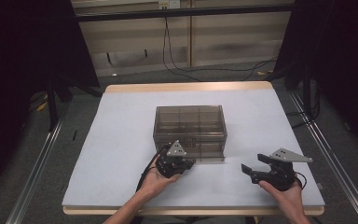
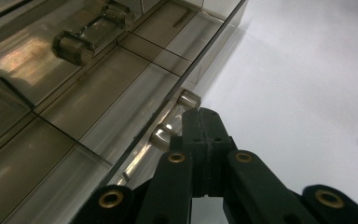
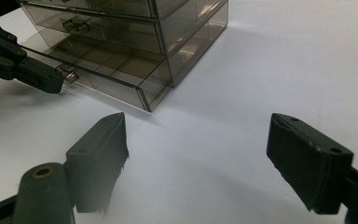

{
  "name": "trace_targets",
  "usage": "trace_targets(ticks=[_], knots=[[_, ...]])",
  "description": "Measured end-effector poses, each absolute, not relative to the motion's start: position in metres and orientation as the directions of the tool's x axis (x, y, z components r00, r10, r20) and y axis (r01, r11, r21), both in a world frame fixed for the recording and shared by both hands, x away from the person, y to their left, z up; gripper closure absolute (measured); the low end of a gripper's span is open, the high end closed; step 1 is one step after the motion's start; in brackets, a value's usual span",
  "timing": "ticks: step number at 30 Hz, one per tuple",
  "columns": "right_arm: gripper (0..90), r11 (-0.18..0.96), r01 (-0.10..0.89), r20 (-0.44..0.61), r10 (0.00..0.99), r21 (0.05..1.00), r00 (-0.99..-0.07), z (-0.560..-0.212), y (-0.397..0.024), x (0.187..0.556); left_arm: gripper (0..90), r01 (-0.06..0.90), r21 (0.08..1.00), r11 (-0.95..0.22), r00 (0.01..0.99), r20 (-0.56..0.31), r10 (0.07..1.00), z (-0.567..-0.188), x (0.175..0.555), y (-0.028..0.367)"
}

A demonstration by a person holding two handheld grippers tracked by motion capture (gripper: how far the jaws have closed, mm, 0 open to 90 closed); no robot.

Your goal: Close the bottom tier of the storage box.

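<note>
A smoky clear drawer box [image 1: 190, 123] stands mid-table. Its bottom drawer [image 3: 116, 70] is pulled out a little and shows divided compartments [image 2: 98, 107]. My left gripper [image 2: 205, 122] is shut, jaws pressed together, its tip against the drawer's clear handle [image 2: 172, 121]. The handle lies along the left side of the jaws, and I cannot tell whether any of it is pinched. From the right gripper view the left gripper [image 3: 56, 81] meets the handle [image 3: 71, 74] at the drawer front. My right gripper [image 1: 254, 163] is held just above the table right of the box, open, with nothing between its fingers [image 3: 100, 154].
The white tabletop [image 1: 121, 140] has a wooden rim, with bare room left and right of the box. A second drawer's handle [image 2: 74, 44] sits above the open one. Cables run across the floor beyond the table's far edge.
</note>
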State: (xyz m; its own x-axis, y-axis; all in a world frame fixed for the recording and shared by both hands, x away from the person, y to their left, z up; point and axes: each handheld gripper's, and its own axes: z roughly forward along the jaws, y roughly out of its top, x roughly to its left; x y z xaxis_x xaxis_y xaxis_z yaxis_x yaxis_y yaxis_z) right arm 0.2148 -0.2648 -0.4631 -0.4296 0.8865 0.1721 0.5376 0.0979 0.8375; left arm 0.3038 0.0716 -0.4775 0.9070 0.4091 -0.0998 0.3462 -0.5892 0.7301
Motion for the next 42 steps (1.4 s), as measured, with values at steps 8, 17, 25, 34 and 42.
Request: trace_targets(ticks=[8,17,25,34,42], knots=[[20.1,0.097,0.540,0.175,0.886,0.836,-0.429,-0.463,-0.264,0.215,90.0,0.362,0.726,-0.585,0.900,-0.109,0.421,-0.479,0.309,0.072],[20.1,0.097,0.541,0.175,0.886,0.835,-0.429,-0.463,-0.265,0.215,90.0,0.370,0.734,-0.569,0.896,-0.121,0.426,-0.480,0.311,0.071],[19.8,0.097,0.544,0.175,0.887,0.833,-0.427,-0.464,-0.265,0.215,90.0,0.379,0.733,-0.566,0.895,-0.135,0.424,-0.480,0.314,0.072],[19.7,0.097,0.545,0.177,0.886,0.833,-0.428,-0.464,-0.265,0.216,90.0,0.388,0.749,-0.537,0.889,-0.150,0.433,-0.480,0.315,0.073],[19.6,0.098,0.545,0.175,0.888,0.833,-0.426,-0.464,-0.265,0.215,90.0,0.399,0.748,-0.531,0.883,-0.158,0.442,-0.481,0.318,0.073]])
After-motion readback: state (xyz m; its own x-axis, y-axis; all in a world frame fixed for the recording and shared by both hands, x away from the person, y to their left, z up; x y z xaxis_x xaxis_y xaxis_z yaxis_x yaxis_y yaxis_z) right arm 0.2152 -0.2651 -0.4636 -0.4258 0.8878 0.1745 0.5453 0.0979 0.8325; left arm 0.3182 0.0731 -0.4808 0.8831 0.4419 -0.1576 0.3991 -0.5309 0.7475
